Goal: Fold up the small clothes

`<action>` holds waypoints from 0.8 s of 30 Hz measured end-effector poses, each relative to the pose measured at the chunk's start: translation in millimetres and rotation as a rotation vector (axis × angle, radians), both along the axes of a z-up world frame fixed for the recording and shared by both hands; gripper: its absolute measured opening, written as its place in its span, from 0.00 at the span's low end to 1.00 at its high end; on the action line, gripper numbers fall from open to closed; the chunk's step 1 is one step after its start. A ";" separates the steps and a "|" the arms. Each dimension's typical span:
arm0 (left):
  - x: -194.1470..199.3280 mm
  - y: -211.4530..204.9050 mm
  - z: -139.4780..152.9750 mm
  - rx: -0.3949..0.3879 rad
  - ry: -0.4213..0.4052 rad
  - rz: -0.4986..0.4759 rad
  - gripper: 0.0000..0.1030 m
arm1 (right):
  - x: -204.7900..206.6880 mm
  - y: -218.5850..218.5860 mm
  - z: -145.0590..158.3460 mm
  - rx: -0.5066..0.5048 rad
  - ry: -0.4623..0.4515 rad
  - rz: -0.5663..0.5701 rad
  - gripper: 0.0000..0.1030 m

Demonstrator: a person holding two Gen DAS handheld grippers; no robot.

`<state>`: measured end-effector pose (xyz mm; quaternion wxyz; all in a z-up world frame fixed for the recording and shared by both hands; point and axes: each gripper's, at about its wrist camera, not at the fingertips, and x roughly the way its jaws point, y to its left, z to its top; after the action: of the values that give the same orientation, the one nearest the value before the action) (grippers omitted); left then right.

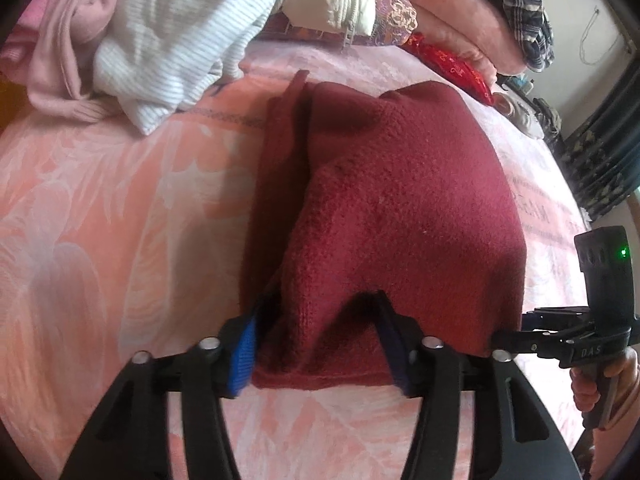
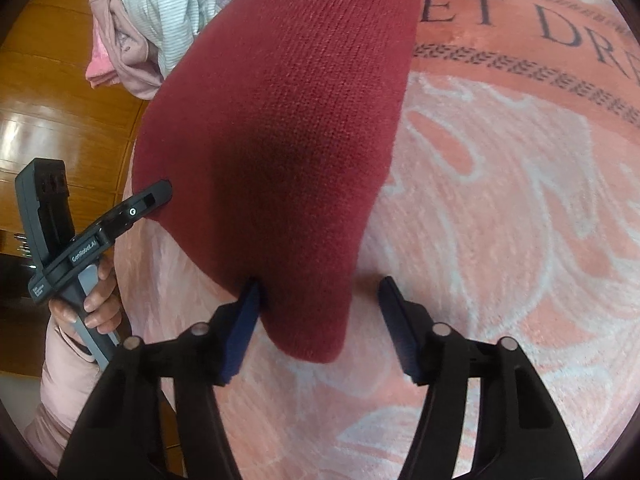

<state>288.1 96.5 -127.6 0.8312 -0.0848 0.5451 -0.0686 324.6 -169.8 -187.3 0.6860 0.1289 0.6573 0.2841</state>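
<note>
Maroon knit garment (image 1: 392,200), one piece, lies folded on the pink floral bed cover (image 1: 100,220), directly ahead of both tools. One left tool (image 1: 320,340) stands spread, its two blue pads astride a raised ridge at the garment's near edge without pressing it. One right tool (image 2: 320,320) is also spread, a corner of the knit lying between its two pads, the right pad clear of it. Beyond the left tool, past the garment, sits one heap of pale clothes (image 1: 160,40).
</note>
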 end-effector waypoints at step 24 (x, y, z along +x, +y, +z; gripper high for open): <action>-11.5 22.6 -41.9 -0.200 0.126 0.021 0.26 | -9.8 20.6 -10.8 -0.057 -0.018 0.034 0.20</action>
<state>276.7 119.1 -169.5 0.7834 -0.1773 0.5858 -0.1086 314.8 -149.2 -198.1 0.6906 0.0957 0.6609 0.2779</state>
